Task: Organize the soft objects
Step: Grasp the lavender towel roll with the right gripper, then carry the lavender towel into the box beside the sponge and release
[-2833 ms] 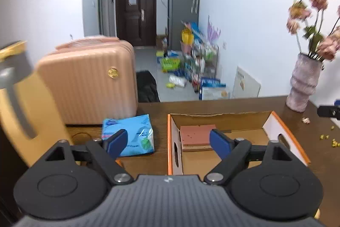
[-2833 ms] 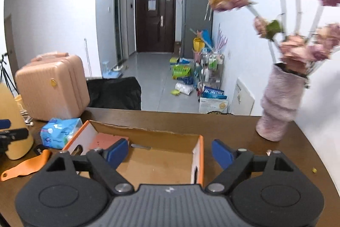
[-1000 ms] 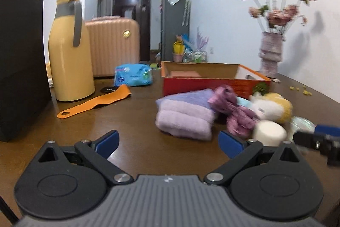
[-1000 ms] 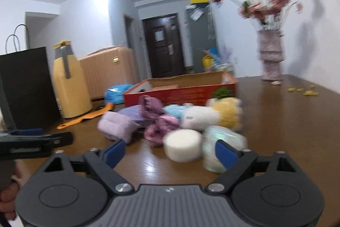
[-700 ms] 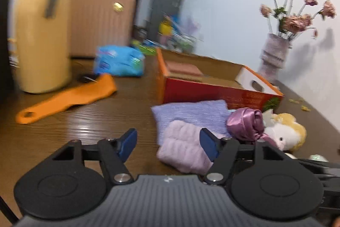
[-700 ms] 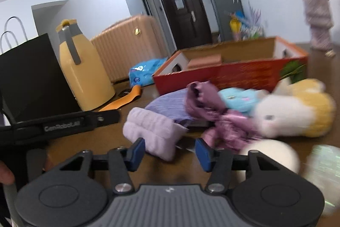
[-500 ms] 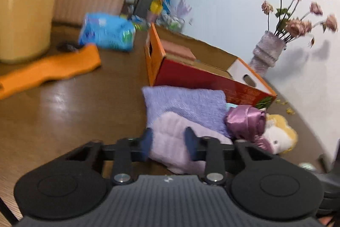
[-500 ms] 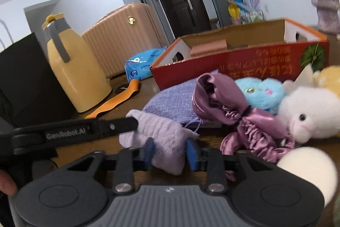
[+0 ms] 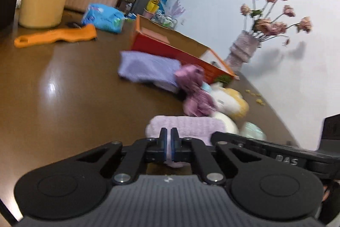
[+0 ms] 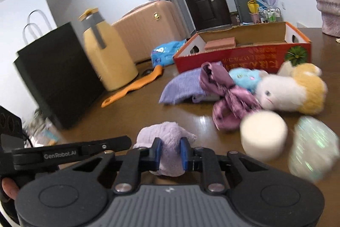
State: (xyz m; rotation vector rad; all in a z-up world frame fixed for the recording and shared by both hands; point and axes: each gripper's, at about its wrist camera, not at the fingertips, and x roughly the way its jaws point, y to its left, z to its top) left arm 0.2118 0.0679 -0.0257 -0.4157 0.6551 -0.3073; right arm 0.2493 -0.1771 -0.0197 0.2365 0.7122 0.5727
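Both hand-held grippers pinch the same pale lilac fluffy towel (image 9: 187, 127) — the left hand-held gripper (image 9: 167, 147) has just clamped one edge nearly flat, the right hand-held gripper (image 10: 170, 153) has just been closing and squeezes a thicker bunch. The towel sits near the front of the tabletop (image 10: 131, 112), apart from the plush toys (image 10: 286, 88) beside the red cardboard box (image 10: 244, 56).
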